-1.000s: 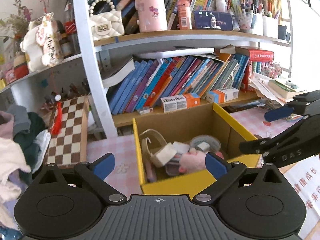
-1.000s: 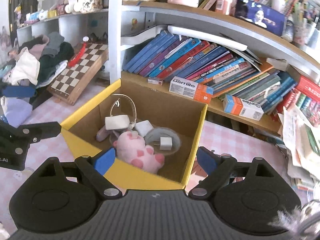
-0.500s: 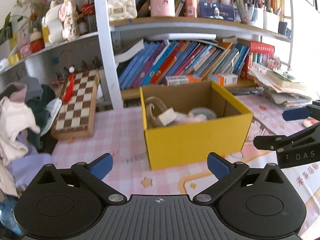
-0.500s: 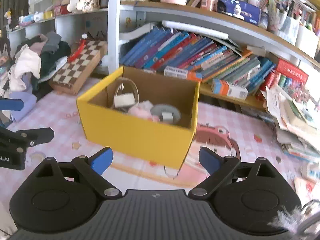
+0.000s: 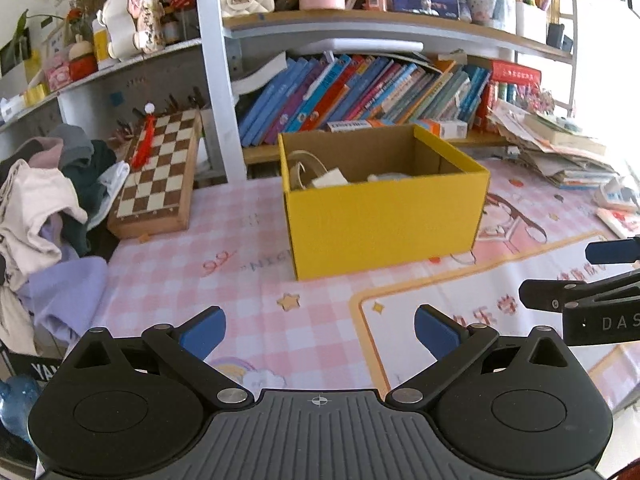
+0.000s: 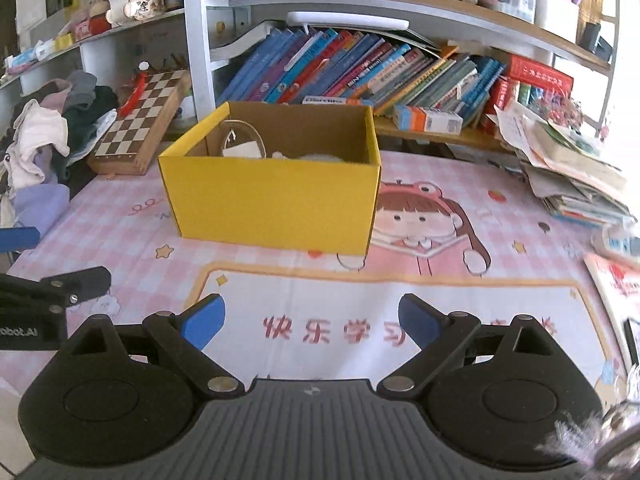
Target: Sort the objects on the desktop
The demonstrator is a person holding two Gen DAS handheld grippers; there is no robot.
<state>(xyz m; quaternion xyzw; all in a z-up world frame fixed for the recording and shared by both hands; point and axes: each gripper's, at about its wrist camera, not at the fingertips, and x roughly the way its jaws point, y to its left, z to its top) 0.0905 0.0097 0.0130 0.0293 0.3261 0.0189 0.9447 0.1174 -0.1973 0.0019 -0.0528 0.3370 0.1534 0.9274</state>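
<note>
You have pulled both grippers back from the yellow box point(image 5: 384, 216): a second ago they hovered right over its open top and looked down onto the pink plush and the small white pieces inside, and now the box sits well ahead of you on the pink checked mat point(image 5: 248, 280), with only its near wall and the tops of its contents showing. Your left gripper point(image 5: 318, 330) has its blue pads spread wide with nothing between them, only mat beneath. Your right gripper point(image 6: 310, 320) is likewise released and empty; its jaws have just been opening a little further during the retreat. To my eye that means the drop into the box is over and you are free to look for the next piece, though the near mat shows nothing loose; the likelier candidates lie far right by the paper stack point(image 6: 576, 176). The box itself stands upright and square in front of the bookshelf point(image 6: 360, 76), cardboard brown inside, a curved pale band point(image 6: 244, 136) leaning at its left inner wall, with a white block beside it.
</note>
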